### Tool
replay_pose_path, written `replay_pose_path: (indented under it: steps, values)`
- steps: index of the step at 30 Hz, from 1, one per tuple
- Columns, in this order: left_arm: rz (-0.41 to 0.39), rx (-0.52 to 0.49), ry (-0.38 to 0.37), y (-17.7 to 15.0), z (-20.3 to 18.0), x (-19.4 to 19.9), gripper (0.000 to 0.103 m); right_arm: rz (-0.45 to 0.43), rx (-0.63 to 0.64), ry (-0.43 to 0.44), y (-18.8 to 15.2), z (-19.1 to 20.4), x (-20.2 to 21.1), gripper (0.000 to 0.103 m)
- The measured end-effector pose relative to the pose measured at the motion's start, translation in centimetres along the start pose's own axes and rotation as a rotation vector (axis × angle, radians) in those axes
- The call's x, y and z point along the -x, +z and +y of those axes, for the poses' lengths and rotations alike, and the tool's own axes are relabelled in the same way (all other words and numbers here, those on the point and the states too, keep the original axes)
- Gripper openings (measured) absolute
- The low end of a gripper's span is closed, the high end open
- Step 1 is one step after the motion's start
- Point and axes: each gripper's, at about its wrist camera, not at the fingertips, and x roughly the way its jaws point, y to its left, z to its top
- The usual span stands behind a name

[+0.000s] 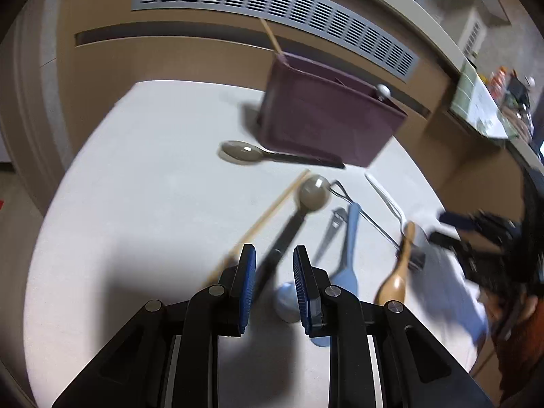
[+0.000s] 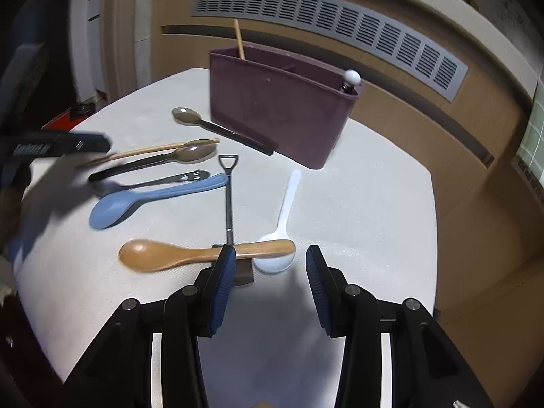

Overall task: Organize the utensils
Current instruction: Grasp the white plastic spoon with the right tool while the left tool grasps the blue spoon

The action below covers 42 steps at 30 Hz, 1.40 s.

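Note:
A purple utensil bin [image 2: 278,108] stands at the back of the white table [image 2: 357,204] with a chopstick [image 2: 239,39] upright in it. Several utensils lie in front. My left gripper [image 1: 274,255] is open, hovering over the black handle of a grey spoon [image 1: 314,192], with a wooden chopstick [image 1: 272,210] on its left and a blue spoon [image 1: 346,248] on its right. My right gripper [image 2: 270,255] is open above the handle end of a wooden spoon [image 2: 190,255], which lies across the bowl of a white plastic spoon [image 2: 284,210] and a small shovel-shaped spoon [image 2: 227,197].
A second grey spoon [image 2: 190,117] lies against the bin's front. A metal utensil with a smiley cut-out [image 2: 176,178] sits beside the blue spoon. A panelled wall with a vent grille [image 2: 340,17] is behind the table. A person's pale sleeve [image 1: 452,289] is at the right.

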Motion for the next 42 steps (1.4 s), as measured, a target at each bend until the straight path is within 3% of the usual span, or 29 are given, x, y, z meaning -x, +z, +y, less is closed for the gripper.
replay_pose_path:
  steps: [3,5,9,11,16,21,33,35,38,42]
  values:
    - [0.005,-0.03,-0.006,-0.2,-1.1,0.0,0.024,0.006,-0.126,0.019,1.9,-1.3,-2.9,0.039]
    - [0.006,-0.06,-0.009,-0.3,-1.6,0.2,0.024,0.021,-0.181,0.025,3.1,-1.8,-4.8,0.032]
    - [0.024,-0.124,-0.029,-0.7,-2.5,0.2,0.024,0.096,-0.161,-0.004,4.3,-1.4,-8.0,0.018]
    - [0.042,-0.146,-0.047,-0.7,-3.0,-0.2,0.024,0.074,-0.143,-0.01,4.2,-1.0,-7.7,0.007]
    - [0.113,-0.218,-0.096,-0.2,-5.2,-2.1,0.024,-0.019,-0.195,0.008,3.3,-1.6,-3.7,0.007]
    - [0.155,-0.271,-0.035,0.7,-7.2,-4.5,0.024,-0.132,-0.234,0.005,1.9,-2.3,1.3,0.007]
    - [0.224,-0.321,0.022,2.5,-8.9,-8.2,0.024,-0.202,-0.284,-0.009,0.3,-3.4,3.2,0.007]
    - [0.234,-0.32,0.017,3.0,-8.9,-8.6,0.018,-0.213,-0.292,-0.007,0.2,-3.5,3.3,0.007]
    - [0.225,-0.308,0.021,3.7,-8.8,-8.8,0.012,-0.229,-0.291,-0.027,0.3,-3.5,3.5,0.007]
    - [0.126,-0.244,-0.021,4.5,-8.5,-6.4,0.011,-0.26,-0.294,-0.03,0.4,-3.8,4.3,0.007]
